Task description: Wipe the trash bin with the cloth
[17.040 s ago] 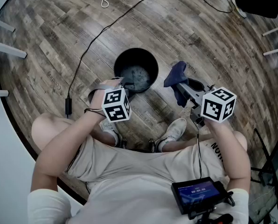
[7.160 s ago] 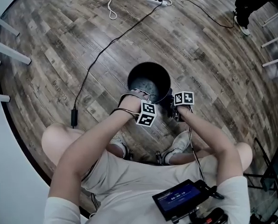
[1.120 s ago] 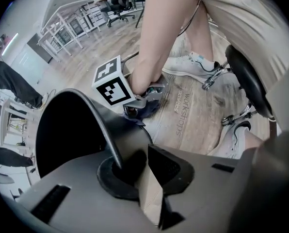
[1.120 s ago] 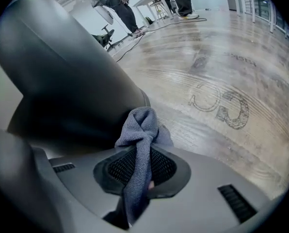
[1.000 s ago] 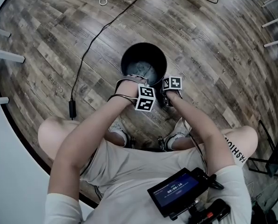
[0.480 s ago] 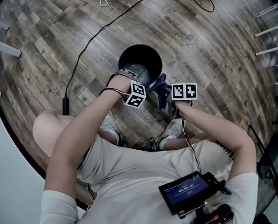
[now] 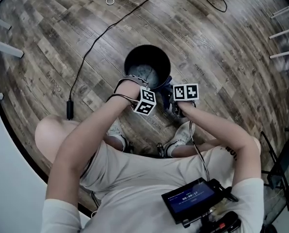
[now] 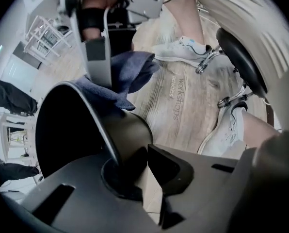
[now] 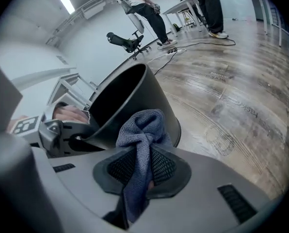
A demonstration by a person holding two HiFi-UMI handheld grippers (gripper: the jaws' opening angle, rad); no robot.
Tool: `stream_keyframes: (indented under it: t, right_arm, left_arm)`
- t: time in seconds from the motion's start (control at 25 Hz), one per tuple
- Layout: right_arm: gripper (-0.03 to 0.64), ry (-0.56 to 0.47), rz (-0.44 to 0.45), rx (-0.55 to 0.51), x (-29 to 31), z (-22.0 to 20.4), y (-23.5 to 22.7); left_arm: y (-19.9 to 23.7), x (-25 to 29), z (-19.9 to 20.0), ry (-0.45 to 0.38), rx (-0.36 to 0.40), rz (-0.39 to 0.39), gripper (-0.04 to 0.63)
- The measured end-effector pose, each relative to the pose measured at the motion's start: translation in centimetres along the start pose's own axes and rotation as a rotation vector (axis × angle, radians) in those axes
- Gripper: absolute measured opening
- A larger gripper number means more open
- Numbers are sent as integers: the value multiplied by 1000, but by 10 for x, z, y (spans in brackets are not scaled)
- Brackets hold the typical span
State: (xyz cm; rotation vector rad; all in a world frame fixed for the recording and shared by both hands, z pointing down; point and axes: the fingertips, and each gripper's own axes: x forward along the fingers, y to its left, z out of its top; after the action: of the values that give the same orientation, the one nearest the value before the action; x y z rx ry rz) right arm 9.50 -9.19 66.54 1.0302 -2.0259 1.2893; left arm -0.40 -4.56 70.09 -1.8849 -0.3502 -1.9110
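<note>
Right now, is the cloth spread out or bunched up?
Bunched up: the cloth is a crumpled wad pinched in the right gripper.

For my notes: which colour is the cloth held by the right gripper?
Dark blue cloth; the right gripper view shows it best.

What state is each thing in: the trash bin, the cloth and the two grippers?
trash bin, standing on the floor, no lid.
cloth, bunched, up against the bin's rim.
left gripper, jaws have just been closing, now shut on the bin's rim.
right gripper, shut on the cloth.
</note>
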Motion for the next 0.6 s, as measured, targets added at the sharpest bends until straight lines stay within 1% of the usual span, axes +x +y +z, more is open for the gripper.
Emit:
stream_keyframes:
  t: [0.12, 0.32, 0.48, 0.6]
  right_arm:
    - [61, 15, -33, -16, 21, -5, -19]
    - [61, 31, -94, 38, 61, -20, -58]
    - [61, 45, -113, 86, 88, -36, -83]
    - [61, 84, -119, 119, 109, -50, -103]
  left_arm:
    - [2, -1, 6, -32, -54, -16, 41]
    - [3, -3, 26, -94, -139, -47, 43]
    - [4, -5, 40, -139, -177, -60, 45]
    - [5, -5, 46, -158, -191, -60, 46]
